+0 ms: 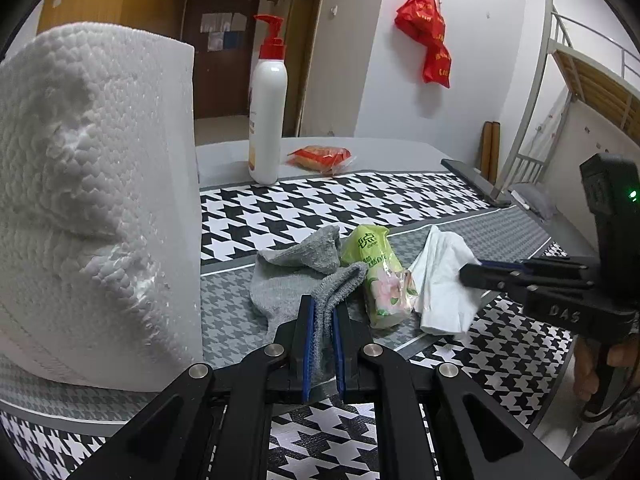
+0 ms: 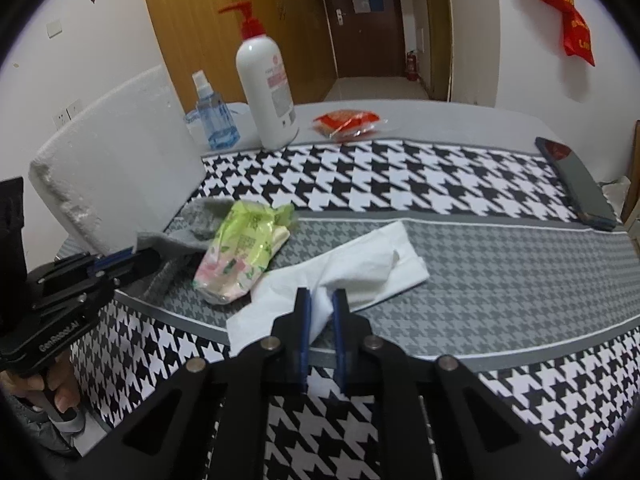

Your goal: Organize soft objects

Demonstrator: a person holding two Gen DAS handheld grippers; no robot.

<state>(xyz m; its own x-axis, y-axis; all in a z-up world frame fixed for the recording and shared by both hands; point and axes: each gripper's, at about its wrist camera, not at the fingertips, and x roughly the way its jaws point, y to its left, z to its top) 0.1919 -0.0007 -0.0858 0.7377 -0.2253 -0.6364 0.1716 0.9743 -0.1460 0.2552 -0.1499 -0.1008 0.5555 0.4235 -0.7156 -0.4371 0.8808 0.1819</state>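
Note:
A grey sock [image 1: 296,268] lies crumpled on the houndstooth cloth, and my left gripper [image 1: 323,308] is shut on its near end. Right of the sock lies a green tissue packet [image 1: 378,276], also seen in the right wrist view [image 2: 240,252]. A white paper tissue [image 2: 360,268] is spread beside the packet; my right gripper [image 2: 321,300] is shut on its bunched near part. In the left wrist view the right gripper [image 1: 472,270] reaches into the white tissue [image 1: 444,280] from the right. The left gripper [image 2: 140,258] shows at the left edge, pinching the sock [image 2: 168,248].
A large paper towel roll [image 1: 96,200] stands close at left. A white pump bottle [image 2: 266,92], a blue spray bottle [image 2: 214,116] and a red snack packet [image 2: 346,122] sit at the table's far side. A dark phone [image 2: 576,180] lies at the right edge. A hand [image 2: 48,392] holds the left gripper.

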